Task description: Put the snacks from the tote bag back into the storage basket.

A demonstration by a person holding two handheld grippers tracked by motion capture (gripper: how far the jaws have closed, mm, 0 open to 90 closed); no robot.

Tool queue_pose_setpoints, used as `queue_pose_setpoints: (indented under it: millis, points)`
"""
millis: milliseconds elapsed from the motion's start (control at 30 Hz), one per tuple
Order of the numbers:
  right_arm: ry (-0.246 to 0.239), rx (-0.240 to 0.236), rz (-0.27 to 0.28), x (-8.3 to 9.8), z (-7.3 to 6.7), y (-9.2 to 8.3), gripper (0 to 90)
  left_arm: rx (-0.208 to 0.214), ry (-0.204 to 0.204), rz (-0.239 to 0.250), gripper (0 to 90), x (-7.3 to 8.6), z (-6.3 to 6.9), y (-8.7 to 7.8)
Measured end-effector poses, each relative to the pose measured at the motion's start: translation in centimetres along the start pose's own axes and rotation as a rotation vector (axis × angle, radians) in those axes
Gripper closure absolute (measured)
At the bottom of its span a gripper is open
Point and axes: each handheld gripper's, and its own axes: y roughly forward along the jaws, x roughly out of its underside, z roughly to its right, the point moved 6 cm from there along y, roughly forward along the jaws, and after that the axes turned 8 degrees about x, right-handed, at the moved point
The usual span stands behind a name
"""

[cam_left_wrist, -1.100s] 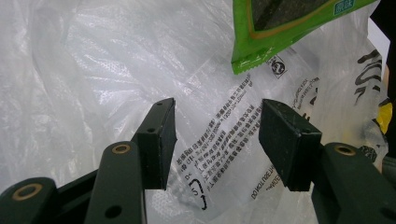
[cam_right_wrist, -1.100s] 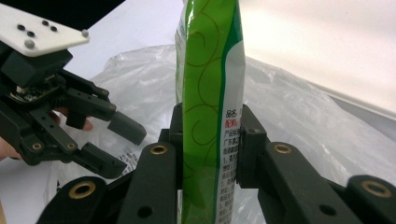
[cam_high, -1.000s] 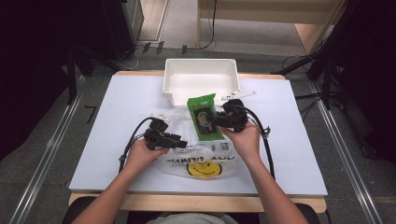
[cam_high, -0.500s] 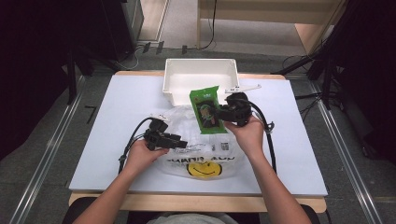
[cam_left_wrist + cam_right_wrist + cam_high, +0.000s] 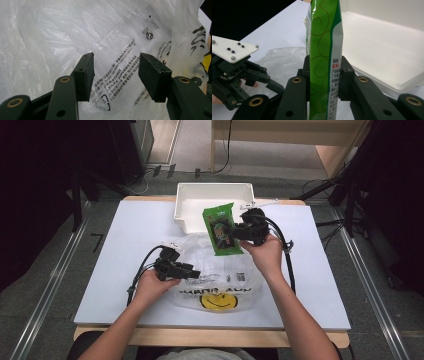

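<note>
A green snack packet (image 5: 219, 227) hangs upright above the far edge of the clear plastic bag (image 5: 220, 275), close to the white bin (image 5: 212, 186). My right gripper (image 5: 231, 231) is shut on the packet from its right side. In the right gripper view both black pads pinch the green packet (image 5: 324, 45) at its lower half, with the right gripper (image 5: 324, 75) closed around it. My left gripper (image 5: 195, 272) rests low on the bag's left part. Its jaws stand wide apart in the left gripper view, where the left gripper (image 5: 115, 72) has only printed bag film (image 5: 62, 30) behind it.
The bag lies crumpled at the table's middle, a yellow smiley print (image 5: 218, 301) at its near end. The white bin (image 5: 387, 50) sits at the table's far edge, and its inside looks bare. Black cables (image 5: 287, 255) trail from both grippers across the white tabletop (image 5: 125, 230).
My right gripper has lifted the green packet higher and slightly toward the bin. The left gripper has stayed on the bag with its jaws unchanged.
</note>
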Motion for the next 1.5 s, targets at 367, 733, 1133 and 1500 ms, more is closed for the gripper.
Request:
queue_pose_setpoints:
  millis: [367,733,1133,1500]
  points:
    - [-0.001,0.012,-0.002,-1.3,0.7,0.2,75.0,-0.003,-0.002,-0.001,47.9,0.1,-0.1,0.1]
    - [-0.025,0.027,0.013,-3.5,0.6,-0.1,74.9,-0.003,0.0,-0.006,47.9,0.1,-0.1,0.1]
    - [-0.011,0.038,0.034,-5.9,1.2,0.4,74.9,0.004,0.0,0.002,47.8,0.0,-0.1,0.0]
    - [-0.01,0.074,0.027,-7.7,2.3,1.6,74.9,-0.004,0.001,-0.006,47.9,0.0,-0.2,0.0]
